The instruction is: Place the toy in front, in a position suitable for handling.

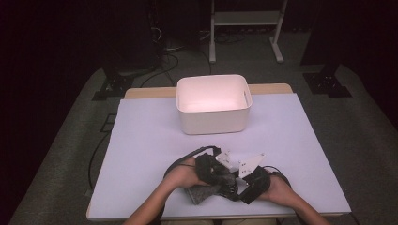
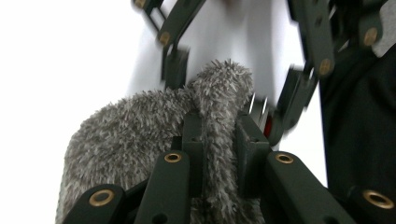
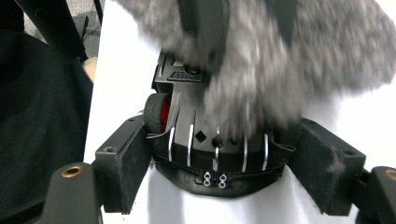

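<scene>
Near the front edge of the lavender-covered table [image 1: 141, 140], both hands meet just in front of the person. Furthest left of the pair, the left gripper [image 1: 220, 180] is clamped on a fuzzy grey cloth [image 1: 202, 192]; in the left gripper view its two black jaws pinch a raised fold of the grey pile [image 2: 219, 116] between them, while the rest of the cloth bulges out to the left of the jaws and lies on the pale table. From above, the cloth shows as a short grey strip under the left hand [image 1: 185, 173], its long axis running roughly from the person's left and near edge up toward the right, where the jaws hold it; which end is which cannot be told.

Just right of it, touching range, sits the right gripper [image 1: 241, 187], held by the right hand [image 1: 277, 187]. Its jaws stand wide apart: in the right gripper view the pads [image 3: 128, 163] flank the black body of the other gripper [image 3: 210, 140] with nothing pressed between them, and the grey cloth [image 3: 280, 56] hangs blurred across the top.

Beyond the hands, toward the far edge, stands a white bin [image 1: 213, 124], well apart from the cloth.
</scene>
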